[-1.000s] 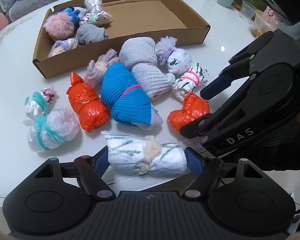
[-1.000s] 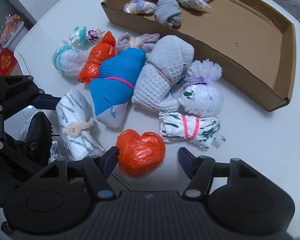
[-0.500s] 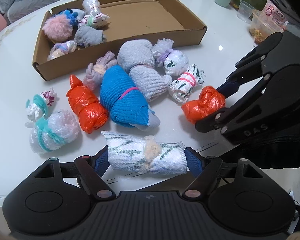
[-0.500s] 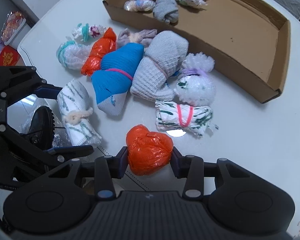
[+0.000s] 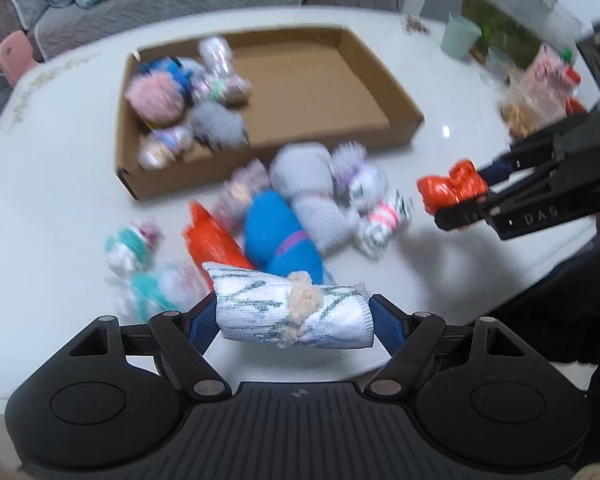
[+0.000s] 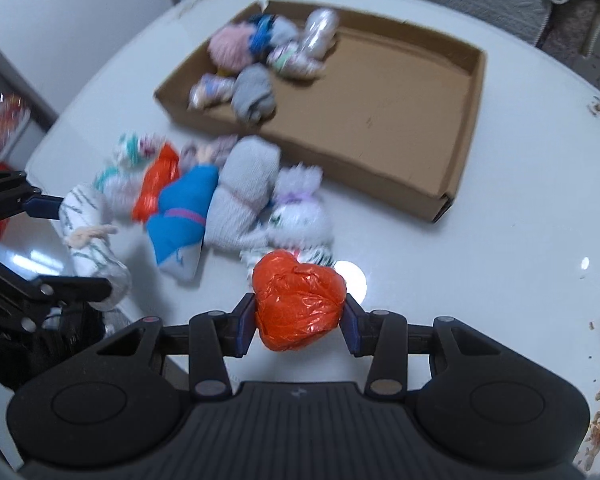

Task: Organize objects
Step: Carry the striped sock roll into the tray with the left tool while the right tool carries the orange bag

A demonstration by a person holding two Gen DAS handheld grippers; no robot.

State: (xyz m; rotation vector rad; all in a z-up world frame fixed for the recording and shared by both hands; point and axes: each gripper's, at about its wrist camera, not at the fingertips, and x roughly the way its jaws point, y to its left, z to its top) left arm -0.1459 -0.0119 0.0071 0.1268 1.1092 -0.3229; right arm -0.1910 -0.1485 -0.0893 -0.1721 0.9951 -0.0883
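The left gripper [image 5: 294, 316] is clamped on the ends of a white patterned roll [image 5: 292, 314], and the right gripper [image 6: 299, 322] squeezes an orange bundle [image 6: 298, 300]; both are held above the table [image 6: 480, 280], likely bound for the cardboard box [image 6: 380, 160], where similar bundles already sit. The only readable writing is "DAS" on the right gripper.

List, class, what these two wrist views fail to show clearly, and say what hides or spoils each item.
- Loose bundles on the table, left wrist view: motion blur smears their patterns.
- Bundles in the cardboard box, both views: blurred, count unclear.
- Underside of the orange bundle, right wrist view: right gripper covers it.
- Ends of the white patterned roll, left wrist view: covered by left gripper pads.
- Right-edge clutter, left view: blurred, cut off.
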